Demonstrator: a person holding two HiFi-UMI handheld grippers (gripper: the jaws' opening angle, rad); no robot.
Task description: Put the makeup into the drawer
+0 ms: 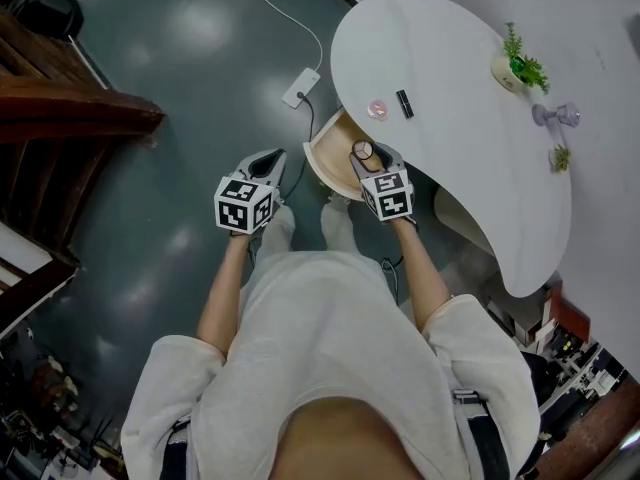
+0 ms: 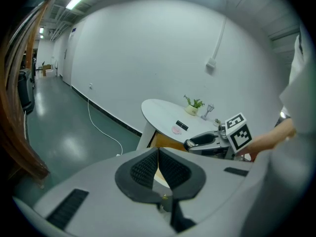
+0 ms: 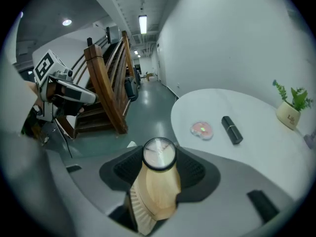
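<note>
— Black-rimmed round compact [image 3: 159, 153]: what has it?
— The right gripper [image 1: 364, 156] pinches it between its pad tips, its flat glassy face turned up. Being round, it has no long axis.
— The other one?
— The left gripper [image 2: 158, 152] has its jaws pressed together on nothing, just left of the drawer [image 1: 322, 156].
— And the drawer?
— Pulled out from under the white table [image 1: 450, 188]. The held compact hangs over its pale wooden inside; I can't tell its contents.
— On the table?
— Beyond the gripper, a pink compact [image 3: 201, 129] and a black lipstick tube [image 3: 231, 130] lie side by side, the tube on its side.
</note>
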